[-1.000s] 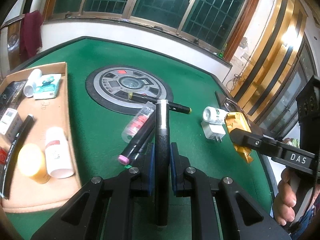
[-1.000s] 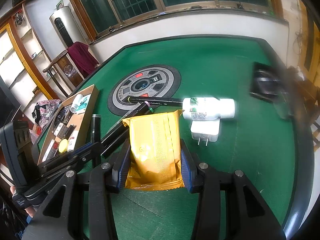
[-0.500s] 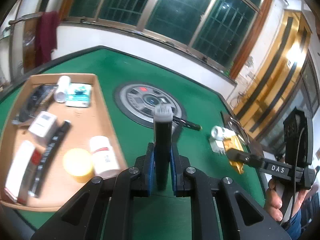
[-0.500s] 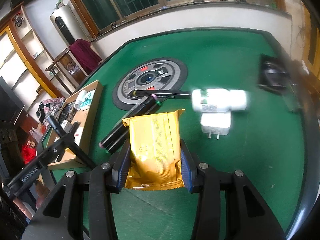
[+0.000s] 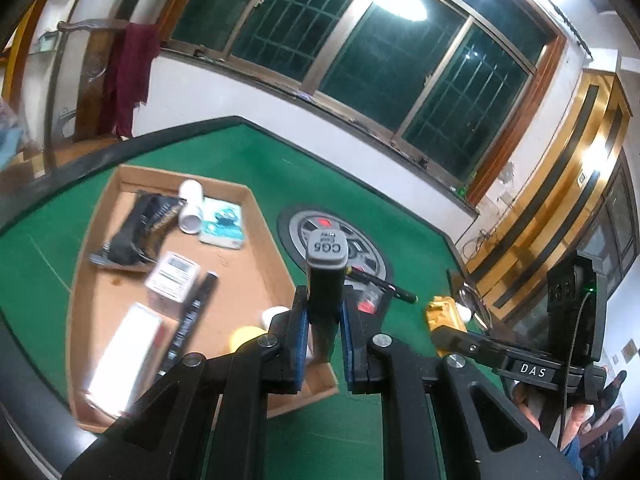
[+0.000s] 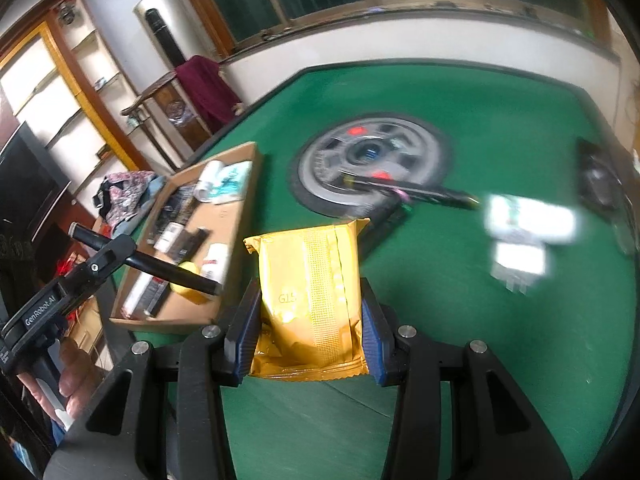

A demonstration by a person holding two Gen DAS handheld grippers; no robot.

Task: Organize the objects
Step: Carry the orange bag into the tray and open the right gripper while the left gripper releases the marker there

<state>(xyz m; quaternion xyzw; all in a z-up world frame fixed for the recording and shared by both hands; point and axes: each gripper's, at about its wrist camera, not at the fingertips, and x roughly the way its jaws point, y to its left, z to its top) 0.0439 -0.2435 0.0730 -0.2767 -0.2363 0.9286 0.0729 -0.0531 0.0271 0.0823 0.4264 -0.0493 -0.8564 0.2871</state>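
Above a shallow cardboard tray [image 5: 276,248] on green felt, the left gripper [image 5: 324,336] pinches a slim black marker [image 5: 325,280] with a grey cap, while the right gripper [image 6: 310,332] clamps a crinkled gold foil packet [image 6: 310,280] over the table.

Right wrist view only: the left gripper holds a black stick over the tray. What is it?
Observer: A marker. Its grey cap end faces the left wrist camera and is printed CG5. The left gripper is shut on it.
Operator: Where over the tray?
Observer: Above the cardboard tray's near right corner, with a yellow round item just left of the gripper.
Operator: Anything in there that's too small for me to make out?
Observer: A small white device with a grey screen, mid-tray.
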